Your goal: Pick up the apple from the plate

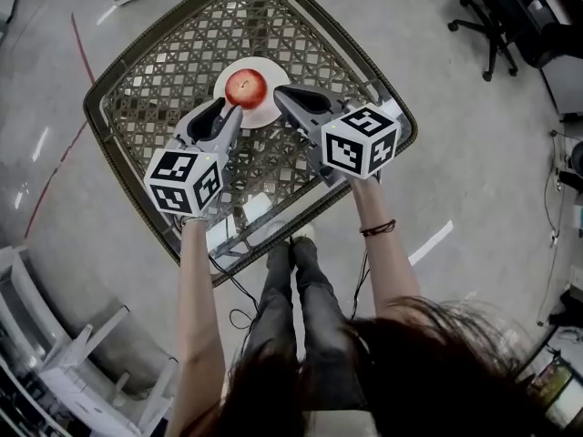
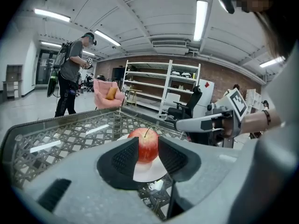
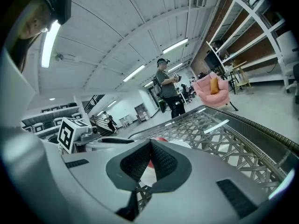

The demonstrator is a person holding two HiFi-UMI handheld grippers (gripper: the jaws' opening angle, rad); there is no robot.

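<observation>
The step in hand looks like the approach: nothing is gripped yet. The red apple (image 1: pixel 246 87) sits in the middle of the white plate (image 1: pixel 271 115), which rests on the woven, glass-topped table (image 1: pixel 137 107).

The left gripper (image 1: pixel 233 110) has its 2 fingers (image 2: pixel 125 157) narrowly apart and holding nothing. In the left gripper view the apple lies just ahead of their tips and in line with the gap, and each side of the fruit is hidden behind a tip. From that I judge the gap to be narrower than the apple. The plate's near rim shows below, between the fingers.

The right gripper (image 1: pixel 280 92) has its fingers (image 3: pixel 140 161) closed tip to tip on nothing. Only a sliver of the apple shows past them, slightly to the left of the closed tips. In the head view these tips sit just beside the plate's rim, on the side opposite the left fingers.

The left gripper seems the better placed of the 2. Its next move would call for spreading the fingers wider than the fruit. It would then ease forward until the pads flank the apple's widest part, close on it, and lift straight up so the plate stays put. If the fingers go forward at this width, the tips are likely to nudge the round apple and roll it off the plate. The right gripper looks to have no part in the grasp unless it opens.
</observation>
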